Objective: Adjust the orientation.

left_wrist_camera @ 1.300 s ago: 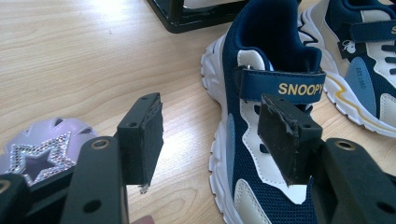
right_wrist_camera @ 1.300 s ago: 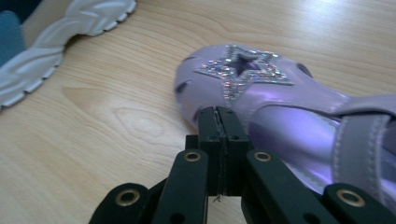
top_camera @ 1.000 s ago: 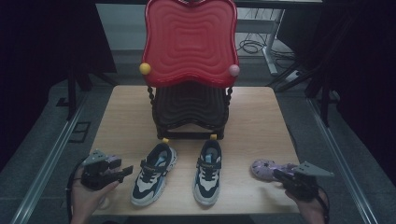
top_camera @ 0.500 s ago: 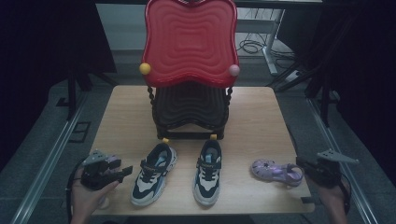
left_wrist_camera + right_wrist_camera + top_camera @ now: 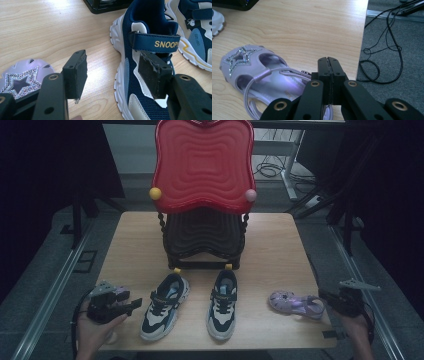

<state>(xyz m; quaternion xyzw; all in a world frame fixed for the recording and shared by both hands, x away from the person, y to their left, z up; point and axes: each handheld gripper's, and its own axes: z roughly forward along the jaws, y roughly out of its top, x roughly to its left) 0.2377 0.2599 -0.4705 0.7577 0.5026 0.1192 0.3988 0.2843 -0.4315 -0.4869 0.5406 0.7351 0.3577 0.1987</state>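
Two sneakers (image 5: 165, 306) and two purple sandals (image 5: 296, 304) sit on the desk (image 5: 280, 250); left tongs (image 5: 131, 305) gape wide, right tongs (image 5: 328, 62) are pinched together, holding nothing.

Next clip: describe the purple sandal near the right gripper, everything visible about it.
The purple sandal lies flat, sole down, on the wooden table near its right front corner, toe toward the sneakers. It looks like glossy lilac plastic, with a rounded closed toe bearing a rhinestone-edged star, oval cut-outs behind it and thin looping heel straps. The right gripper, jaws shut, sits just over its heel end; whether they touch cannot be told.
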